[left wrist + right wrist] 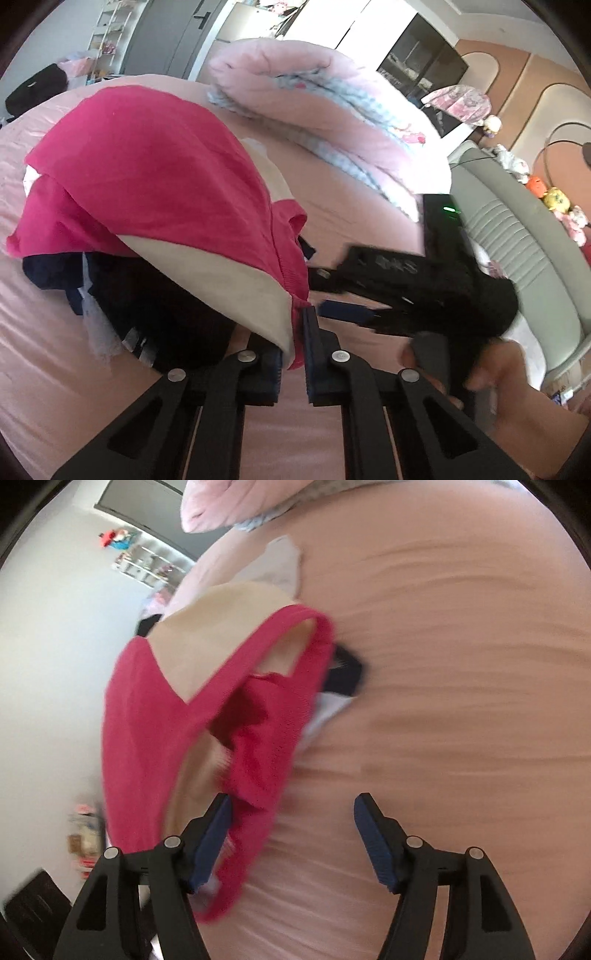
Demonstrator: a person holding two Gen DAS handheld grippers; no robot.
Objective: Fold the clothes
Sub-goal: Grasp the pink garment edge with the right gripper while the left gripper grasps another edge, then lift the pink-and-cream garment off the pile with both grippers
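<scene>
A bright pink shirt with cream panels point(147, 173) is lifted off the pink bed, draping back over a dark navy garment point(147, 295). My left gripper point(295, 332) is shut on the shirt's ribbed pink edge, with fabric bunched between the pads. In the left wrist view, my right gripper point(332, 293) reaches in from the right, held by a hand point(491, 373), its blue pads apart just beside the shirt. In the right wrist view, the right gripper point(291, 808) is open. The shirt's pink neckline point(258, 709) hangs against its left finger point(214, 830) and is not clamped.
The pink bed sheet point(461, 701) spreads wide to the right. A rolled pink quilt point(314, 110) lies at the far side. A grey-green padded headboard point(517, 229) with plush toys point(554, 199) is on the right. Shelves point(107, 33) and a dark bag point(33, 92) stand beyond the bed.
</scene>
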